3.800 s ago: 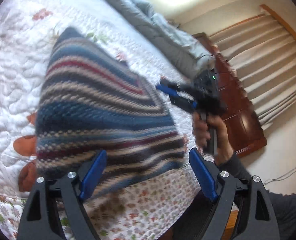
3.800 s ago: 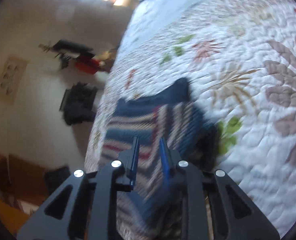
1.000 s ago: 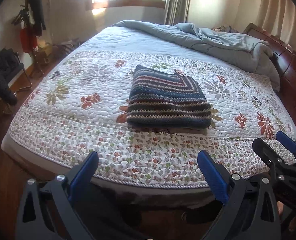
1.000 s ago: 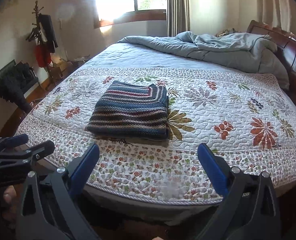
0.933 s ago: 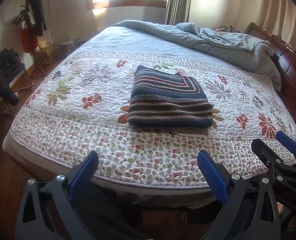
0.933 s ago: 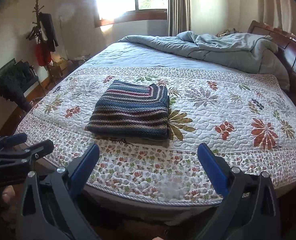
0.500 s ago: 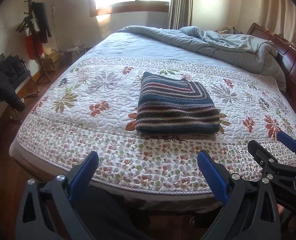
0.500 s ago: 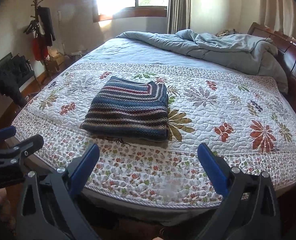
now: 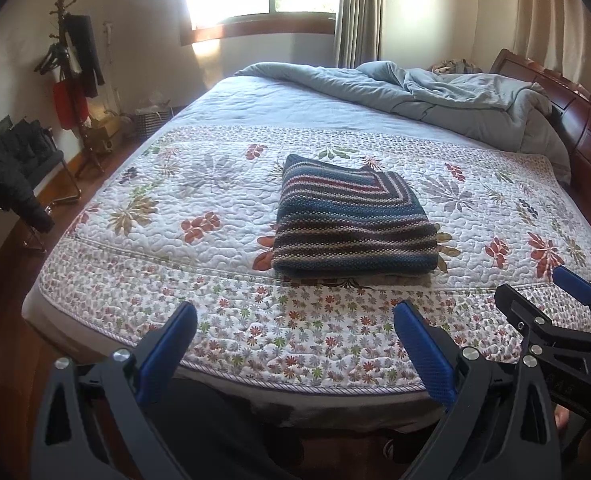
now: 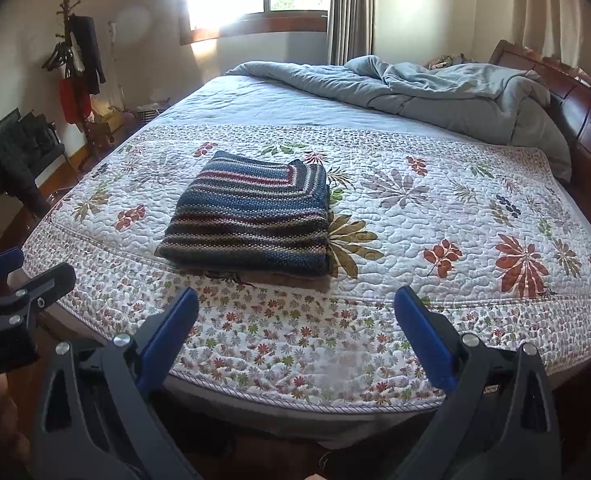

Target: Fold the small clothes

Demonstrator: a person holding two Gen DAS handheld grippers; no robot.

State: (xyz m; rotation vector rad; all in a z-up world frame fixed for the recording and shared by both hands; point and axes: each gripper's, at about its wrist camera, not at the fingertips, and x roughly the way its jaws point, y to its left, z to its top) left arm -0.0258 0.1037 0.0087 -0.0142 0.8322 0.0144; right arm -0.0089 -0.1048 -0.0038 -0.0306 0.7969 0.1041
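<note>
A striped blue, red and beige knitted garment (image 9: pixel 351 216) lies folded into a neat rectangle on the floral quilt (image 9: pixel 223 320); it also shows in the right wrist view (image 10: pixel 251 216). My left gripper (image 9: pixel 295 324) is open and empty, held back from the bed's near edge. My right gripper (image 10: pixel 297 312) is open and empty, also short of the near edge. Each gripper shows at the edge of the other's view: the right gripper (image 9: pixel 543 300) at lower right, the left gripper (image 10: pixel 27 266) at lower left.
A rumpled grey-blue duvet (image 9: pixel 435 96) lies at the far end by the dark wooden headboard (image 9: pixel 583 120). A coat stand (image 9: pixel 71 64) and a chair with dark clothes (image 9: pixel 15 164) stand at the left wall. Wooden floor lies below the bed's near edge.
Earlier both grippers were close over the garment, the right one nearly shut. Now both are open and pulled back from the bed; over the last second the view barely shifts.
</note>
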